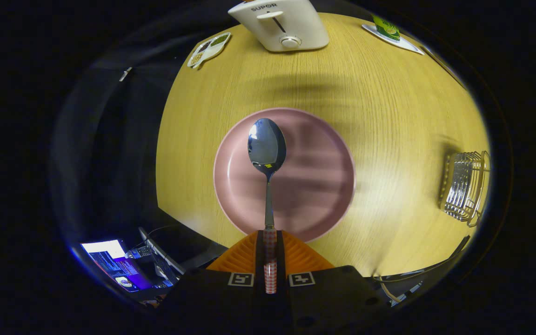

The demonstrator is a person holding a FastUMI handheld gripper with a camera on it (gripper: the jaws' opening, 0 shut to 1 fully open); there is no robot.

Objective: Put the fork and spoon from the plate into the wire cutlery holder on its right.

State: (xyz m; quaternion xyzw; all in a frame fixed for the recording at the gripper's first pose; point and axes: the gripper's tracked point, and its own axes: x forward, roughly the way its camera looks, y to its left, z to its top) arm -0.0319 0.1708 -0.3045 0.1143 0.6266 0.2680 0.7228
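Note:
My gripper (270, 242) is shut on a spoon (267, 153) by its red-and-white checked handle, clamped between the two orange fingers (237, 260). The spoon's steel bowl points straight ahead, held in the air above a pink plate (324, 186) that lies below and beyond the fingers. Nothing else lies on the plate. The wire cutlery holder (465, 186) stands on the wooden table well to the right of the plate.
A white toaster (279, 23) stands at the table's far edge beyond the plate. A small divided dish (208, 49) lies far left and a white coaster with a green packet (391, 32) far right. A laptop (119, 265) sits off the table's near-left side.

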